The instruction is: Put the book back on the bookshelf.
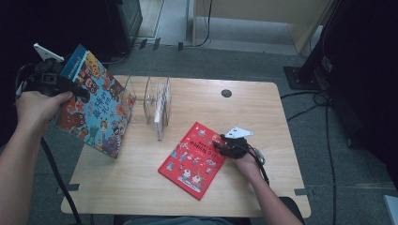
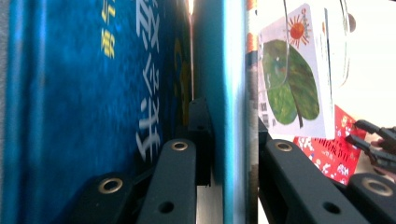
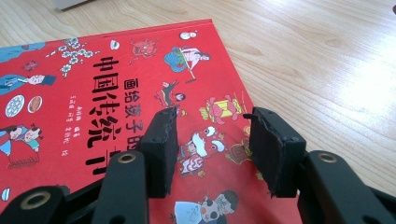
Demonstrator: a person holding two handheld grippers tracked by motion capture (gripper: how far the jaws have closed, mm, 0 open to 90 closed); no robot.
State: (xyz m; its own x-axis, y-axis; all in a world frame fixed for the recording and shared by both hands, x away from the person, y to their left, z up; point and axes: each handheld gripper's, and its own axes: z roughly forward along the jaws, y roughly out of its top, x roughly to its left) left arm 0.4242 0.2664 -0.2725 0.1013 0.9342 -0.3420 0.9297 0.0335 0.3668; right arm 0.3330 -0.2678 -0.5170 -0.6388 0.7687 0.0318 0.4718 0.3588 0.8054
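Overhead, two close views — perhaps sharing red book (image 1: 195, 153)

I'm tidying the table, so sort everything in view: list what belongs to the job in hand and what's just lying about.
In the job:
blue book, clamped in the left gripper
red book, under the open right gripper
wire rack
white book in the rack

Lying about:
cables on the floor

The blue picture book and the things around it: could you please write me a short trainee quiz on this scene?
1. True or false: the left gripper holds the blue picture book clear of the table.
2. What lies under the right gripper? A) red book B) wire rack C) bare table
3. What stands in the wire rack?

Key:
1. True; its fingers clamp the cover.
2. A, the red book; the fingers stand open over it.
3. A thin white-covered book, upright.
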